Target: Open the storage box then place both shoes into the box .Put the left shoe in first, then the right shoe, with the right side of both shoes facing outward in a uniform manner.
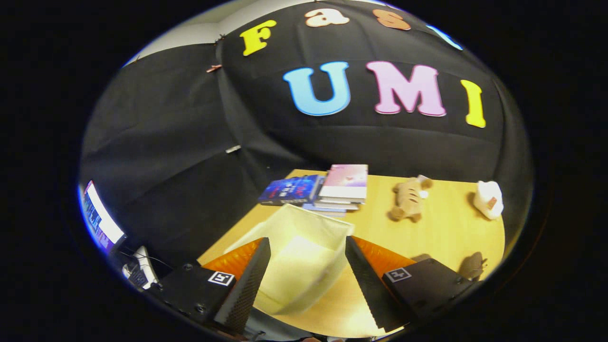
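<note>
Looking down the gripper view: gripper hangs above a pale cream translucent storage box, fingers spread wide, nothing between the ribbed black pads. Box sits right between and just under the two fingers, on a light wooden table. Orange flaps or parts show on both sides of the box, behind each finger; can't tell whether they belong to the box lid or something else.

Box looks open-topped from here, pale interior visible, no shoe inside that I can make out. Long axis runs roughly 1 o'clock to 7 o'clock, far end toward the books. My read: gripper is centred over the box mouth with fingers straddling it because the box is what's being worked, either finishing the opening or lining up for a drop.

Beyond the box at 12 o'clock: stack of books, pink cover on top, blue one just beside it at 11. Tan plush toy at 1 o'clock, white plush further out at 2, small dark brown plush near the right finger at 3. Monitor off the table at 9.

Shoes: can't place them.
</note>
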